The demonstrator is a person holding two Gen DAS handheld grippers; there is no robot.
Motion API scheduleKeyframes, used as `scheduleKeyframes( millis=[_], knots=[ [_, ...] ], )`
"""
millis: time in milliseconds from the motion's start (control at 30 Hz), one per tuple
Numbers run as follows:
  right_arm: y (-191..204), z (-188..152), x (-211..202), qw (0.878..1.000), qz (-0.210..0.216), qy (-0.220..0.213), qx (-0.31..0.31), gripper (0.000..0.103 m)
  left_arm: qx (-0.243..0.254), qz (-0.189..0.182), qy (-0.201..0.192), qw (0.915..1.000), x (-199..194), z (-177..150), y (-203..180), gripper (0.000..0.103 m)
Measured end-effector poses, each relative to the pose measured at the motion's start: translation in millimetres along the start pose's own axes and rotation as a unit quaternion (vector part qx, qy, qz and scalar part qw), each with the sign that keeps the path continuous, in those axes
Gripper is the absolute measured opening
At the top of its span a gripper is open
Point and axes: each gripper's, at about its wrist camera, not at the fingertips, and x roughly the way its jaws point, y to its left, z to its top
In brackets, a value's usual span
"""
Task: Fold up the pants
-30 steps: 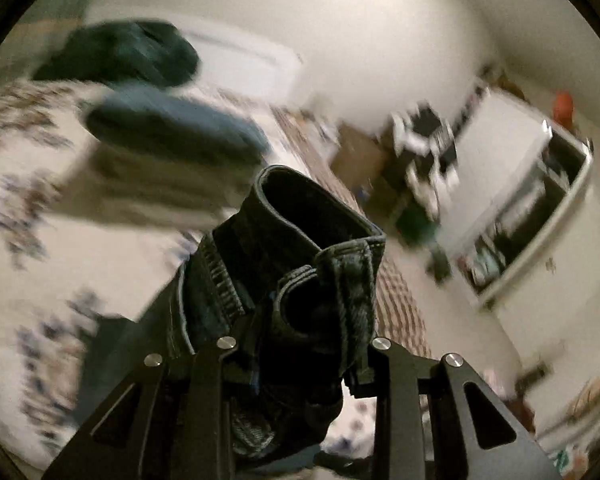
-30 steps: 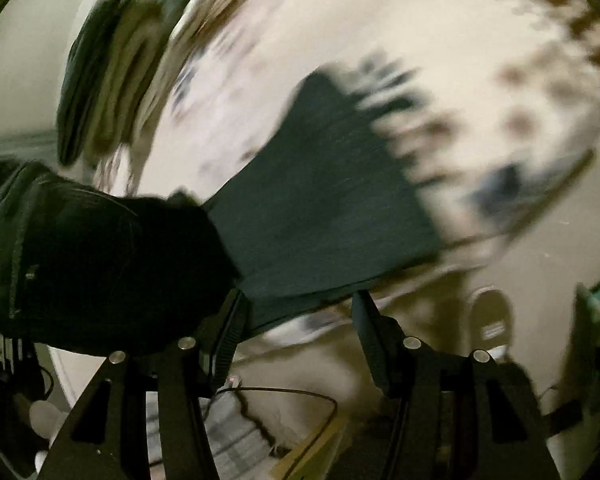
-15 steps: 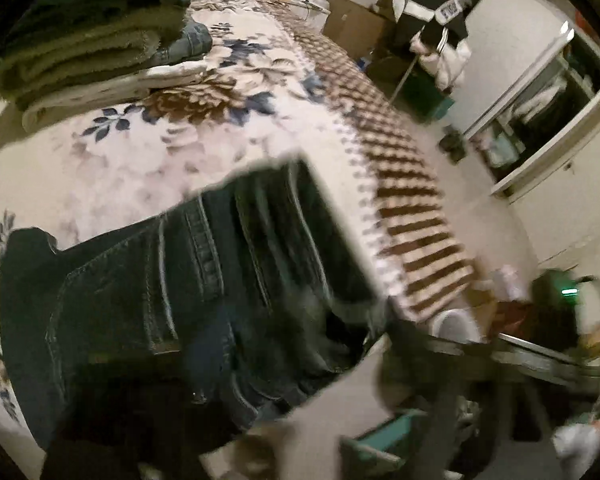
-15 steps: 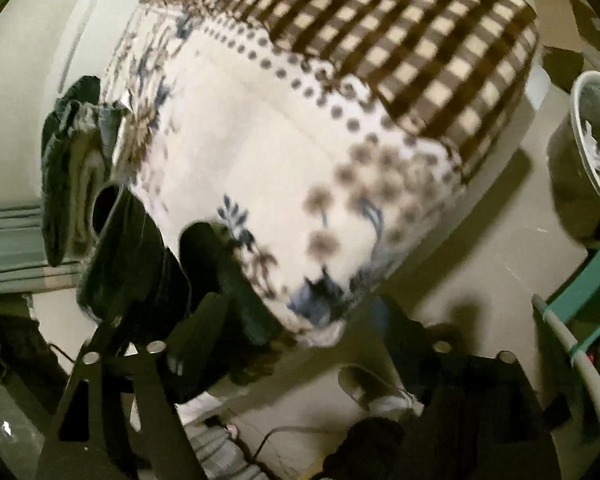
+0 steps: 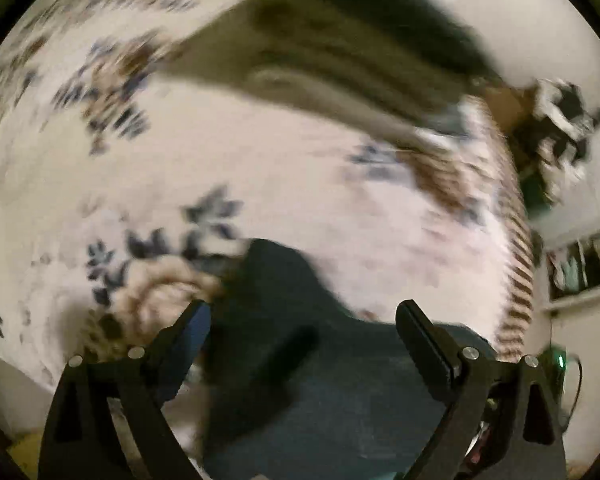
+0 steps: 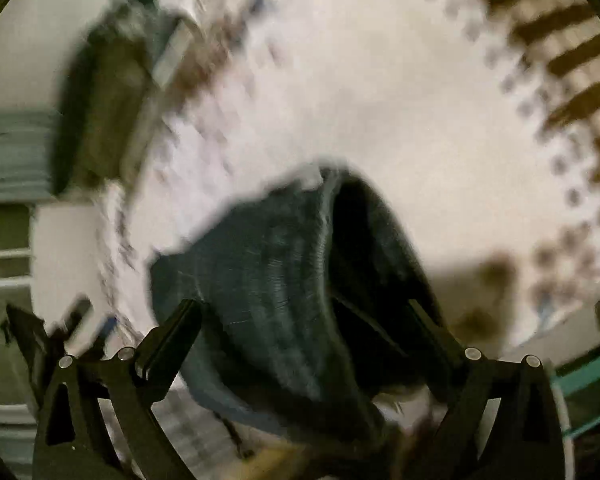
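Floral bedspread [image 5: 283,168] under dark pants [image 5: 320,380]

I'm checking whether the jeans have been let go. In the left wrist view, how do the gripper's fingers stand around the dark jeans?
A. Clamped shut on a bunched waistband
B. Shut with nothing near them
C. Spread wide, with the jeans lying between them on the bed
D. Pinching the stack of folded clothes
C: the left gripper has its fingers spread wide, having just opened, and the jeans lie loose between them on the floral bed cover.
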Motion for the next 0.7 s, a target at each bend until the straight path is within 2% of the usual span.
scheduleKeyframes(
  millis=[33,67,100,133,167,233,300,333,367,400,433,567,700],
  knots=[
    [-4.4,1.2,9.6,1.0,0.01,0.017,0.019,0.097,-0.016,-0.004,0.011,0.9998,10.2,4.4,11.6,0.095],
    [-7.9,0.5,12.2,0.999,0.02,0.017,0.033,0.073,-0.027,-0.004,0.018,0.9995,17.4,7.0,18.9,0.095],
    [-5.9,-1.8,8.1,0.999,0.033,0.007,0.032,0.041,-0.035,-0.009,0.026,0.999,24.5,8.6,23.8,0.095],
    [-1.1,-3.6,3.0,1.0,0.011,-0.001,0.019,0.013,-0.039,-0.012,0.032,0.9987,29.8,9.6,26.5,0.095],
    [3.2,-8.2,-8.2,0.999,-0.026,-0.023,0.004,0.011,-0.044,-0.016,0.04,0.9981,36.8,10.5,28.0,0.095],
    [-2.3,-13.6,-20.4,0.999,-0.022,-0.036,0.023,0.009,-0.054,-0.039,0.058,0.9961,52.0,11.4,27.0,0.094],
    [-9.7,-15.6,-27.1,0.998,-0.032,-0.044,0.039,0.009,-0.055,-0.047,0.073,0.9947,67.6,12.4,21.3,0.094],
    [-11.5,-16.2,-25.5,0.998,-0.033,-0.044,0.037,0.009,-0.052,-0.053,0.077,0.9942,75.0,12.3,19.6,0.089],
    [-12.8,-16.6,-23.1,0.998,-0.035,-0.044,0.042,0.009,-0.048,-0.058,0.08,0.9939,81.9,13.8,18.7,0.062],
    [-14.2,-16.2,-20.5,0.997,-0.038,-0.044,0.047,0.009,-0.043,-0.06,0.085,0.9936,88.3,15.8,16.4,0.042],
    [-13.6,-14.9,-19.1,0.997,-0.041,-0.046,0.048,0.009,-0.038,-0.059,0.092,0.9933,91.9,17.7,15.6,0.033],
    [-17.9,-6.6,-14.4,0.996,-0.047,-0.055,0.06,0.009,-0.036,-0.054,0.093,0.9935,110.2,27.0,19.4,0.033],
    [-36.9,0.2,-1.1,0.995,-0.045,-0.043,0.075,0.01,-0.031,-0.054,0.099,0.9931,104.9,28.6,17.3,0.033]
  ],
)
